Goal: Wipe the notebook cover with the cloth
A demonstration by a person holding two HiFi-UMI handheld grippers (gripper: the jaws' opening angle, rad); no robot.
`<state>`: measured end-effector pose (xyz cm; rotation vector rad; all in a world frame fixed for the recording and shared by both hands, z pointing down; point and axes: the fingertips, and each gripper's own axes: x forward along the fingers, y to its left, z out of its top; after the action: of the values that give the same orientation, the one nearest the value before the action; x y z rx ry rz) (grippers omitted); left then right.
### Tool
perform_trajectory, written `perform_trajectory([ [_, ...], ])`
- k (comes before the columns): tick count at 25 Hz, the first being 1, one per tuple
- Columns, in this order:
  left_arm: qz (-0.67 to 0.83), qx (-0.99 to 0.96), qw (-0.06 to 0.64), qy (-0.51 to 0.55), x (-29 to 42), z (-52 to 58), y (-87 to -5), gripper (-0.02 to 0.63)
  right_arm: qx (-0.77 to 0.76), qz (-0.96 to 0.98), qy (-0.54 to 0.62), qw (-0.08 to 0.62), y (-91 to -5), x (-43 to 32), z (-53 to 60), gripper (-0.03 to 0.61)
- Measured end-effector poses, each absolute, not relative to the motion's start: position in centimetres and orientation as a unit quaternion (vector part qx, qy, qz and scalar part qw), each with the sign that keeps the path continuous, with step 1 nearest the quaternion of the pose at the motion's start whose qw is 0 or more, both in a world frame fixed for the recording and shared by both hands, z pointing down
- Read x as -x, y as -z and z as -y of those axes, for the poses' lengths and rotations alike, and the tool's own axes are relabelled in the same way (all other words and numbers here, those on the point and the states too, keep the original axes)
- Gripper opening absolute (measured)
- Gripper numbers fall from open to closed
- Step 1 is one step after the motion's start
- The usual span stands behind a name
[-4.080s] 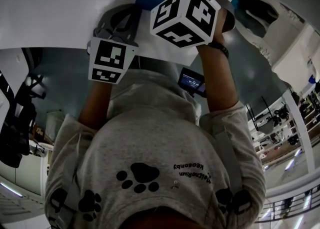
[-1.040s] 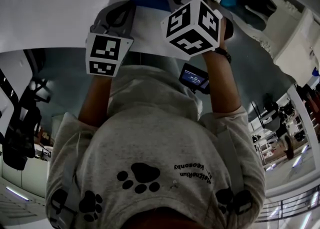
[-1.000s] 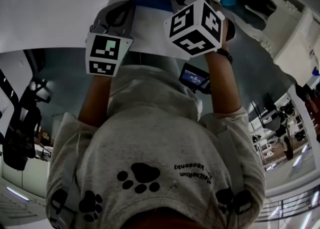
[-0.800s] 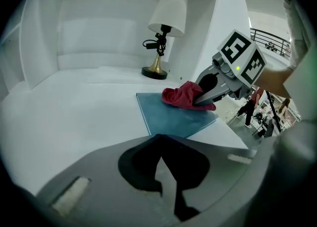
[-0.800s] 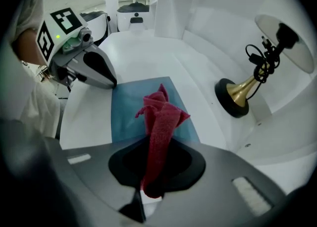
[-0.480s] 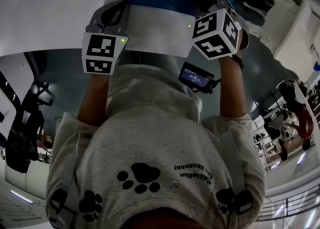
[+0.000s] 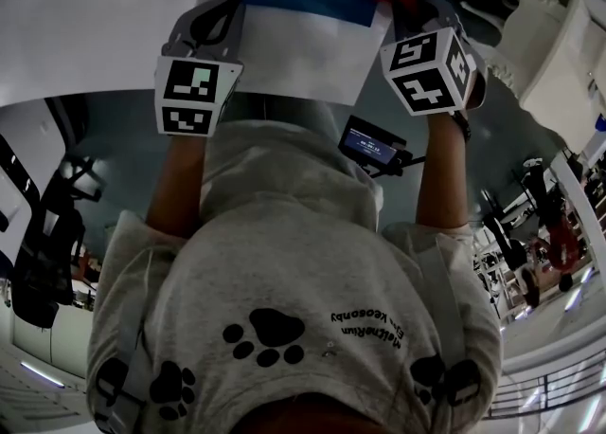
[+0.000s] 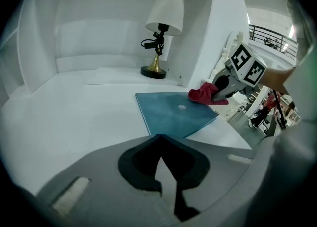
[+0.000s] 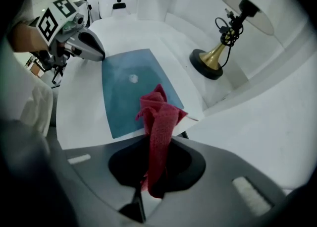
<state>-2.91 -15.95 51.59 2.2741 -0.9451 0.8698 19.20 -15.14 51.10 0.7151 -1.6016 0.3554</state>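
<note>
Right tongs were clamped on the red cloth, mid-frame, over the lower right corner of the blue notebook. Left tongs were closed, holding nothing, bottom centre.

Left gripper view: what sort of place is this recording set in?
Probably a staged desk nook inside a large lab hall: a white built-in desk alcove, a white-shaded brass-footed table lamp, and a railed balcony beyond.

A table lamp with a white shade, black jointed arm and round brass base stands at the back right corner of the white desk surface, close to the white alcove side wall. A black railing shows beyond the desk's right edge.
</note>
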Motion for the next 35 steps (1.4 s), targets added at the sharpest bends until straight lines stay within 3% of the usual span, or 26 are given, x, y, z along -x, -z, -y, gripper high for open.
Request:
perform_trajectory([
  [10,0.344,-0.838,0.270,-0.325,3.0,15.8,-51.4,-0.002,-0.302,0.784,-0.094,0.534,-44.3,-9.4,17.0,0.043],
  [19,0.342,-0.838,0.276,-0.323,2.5,15.9,-51.6,-0.002,-0.189,0.829,-0.070,0.521,-47.4,0.8,16.3,0.043],
  [29,0.341,-0.842,0.270,-0.319,2.7,16.0,-51.3,-0.002,-0.150,0.816,-0.078,0.553,-50.9,2.0,15.4,0.043],
  [35,0.338,-0.843,0.273,-0.318,2.6,16.0,-51.5,-0.002,-0.166,0.812,-0.107,0.549,-51.0,-1.3,14.8,0.043],
])
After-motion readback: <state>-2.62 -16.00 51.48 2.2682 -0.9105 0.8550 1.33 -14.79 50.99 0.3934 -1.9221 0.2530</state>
